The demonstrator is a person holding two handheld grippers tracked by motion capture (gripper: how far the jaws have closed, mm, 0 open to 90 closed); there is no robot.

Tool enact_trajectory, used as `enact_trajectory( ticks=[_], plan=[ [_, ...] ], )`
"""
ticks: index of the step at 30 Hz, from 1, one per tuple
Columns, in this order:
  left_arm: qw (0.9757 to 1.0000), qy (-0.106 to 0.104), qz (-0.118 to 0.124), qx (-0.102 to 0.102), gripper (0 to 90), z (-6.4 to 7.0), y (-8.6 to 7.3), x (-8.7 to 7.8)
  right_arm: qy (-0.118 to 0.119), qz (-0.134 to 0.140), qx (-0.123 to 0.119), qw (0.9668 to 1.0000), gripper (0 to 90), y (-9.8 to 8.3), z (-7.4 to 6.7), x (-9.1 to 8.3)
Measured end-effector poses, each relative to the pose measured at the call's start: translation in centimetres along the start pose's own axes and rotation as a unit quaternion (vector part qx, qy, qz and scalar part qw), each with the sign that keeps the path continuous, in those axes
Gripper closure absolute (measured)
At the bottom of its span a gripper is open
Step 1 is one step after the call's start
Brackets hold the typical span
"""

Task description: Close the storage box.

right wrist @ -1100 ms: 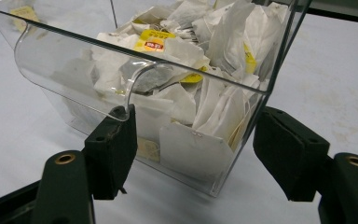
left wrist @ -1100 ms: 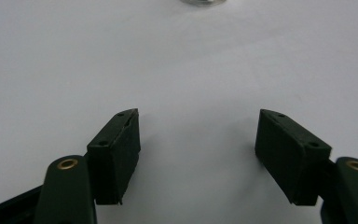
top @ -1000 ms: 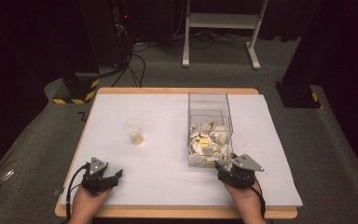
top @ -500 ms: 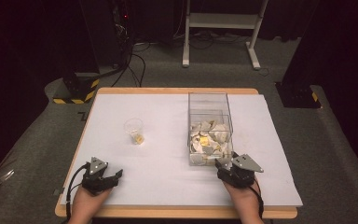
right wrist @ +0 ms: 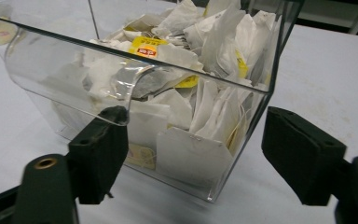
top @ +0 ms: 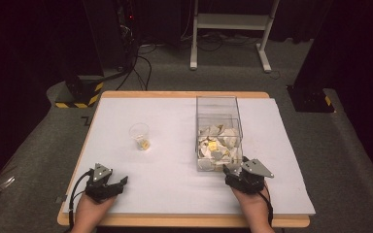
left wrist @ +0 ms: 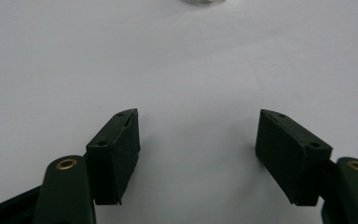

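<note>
- My right gripper [top: 234, 171] sits at the near end of the clear box [top: 218, 127], jaws wide and holding nothing; against a second ago it has crept only slightly closer, so I judge I am lining up on the box, not yet reaching in.
- My left gripper [top: 118, 183] rests low on the white table cover [top: 175, 145] at the near left, jaws wide and empty; it has not shifted.
- The tea bags [right wrist: 200, 93] fill the near half of the box, heaped to the rim; none has left it.
- The small clear cup [top: 139, 136] stands well apart, left of the box, with something yellow inside; unchanged.
- One yellow tag [right wrist: 145, 48] carries a red label; its lettering is too small to read.
</note>
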State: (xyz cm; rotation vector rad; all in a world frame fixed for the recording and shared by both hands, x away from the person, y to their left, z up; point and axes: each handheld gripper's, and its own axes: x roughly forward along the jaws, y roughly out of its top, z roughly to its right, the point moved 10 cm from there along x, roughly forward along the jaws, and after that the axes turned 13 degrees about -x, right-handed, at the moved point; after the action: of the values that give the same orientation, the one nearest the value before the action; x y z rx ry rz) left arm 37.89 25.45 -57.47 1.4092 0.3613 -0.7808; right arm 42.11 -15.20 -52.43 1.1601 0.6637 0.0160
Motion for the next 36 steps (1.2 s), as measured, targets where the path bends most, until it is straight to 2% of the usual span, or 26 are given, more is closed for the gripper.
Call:
enact_trajectory(
  ticks=[9,27,36],
  plan=[
    [1.0,0.0,0.0,0.0,30.8,0.0,0.0,0.0,-0.018,-0.004,0.001,0.9998,11.7,0.3,0.2,0.7],
    [1.0,-0.001,0.0,0.001,30.8,0.0,0.0,0.0,-0.051,-0.011,0.033,0.9981,10.9,1.4,1.8,3.7],
    [1.0,0.0,-0.001,0.003,30.8,0.0,0.0,0.0,-0.06,-0.019,0.047,0.9969,11.3,2.1,2.6,5.2]
  ],
)
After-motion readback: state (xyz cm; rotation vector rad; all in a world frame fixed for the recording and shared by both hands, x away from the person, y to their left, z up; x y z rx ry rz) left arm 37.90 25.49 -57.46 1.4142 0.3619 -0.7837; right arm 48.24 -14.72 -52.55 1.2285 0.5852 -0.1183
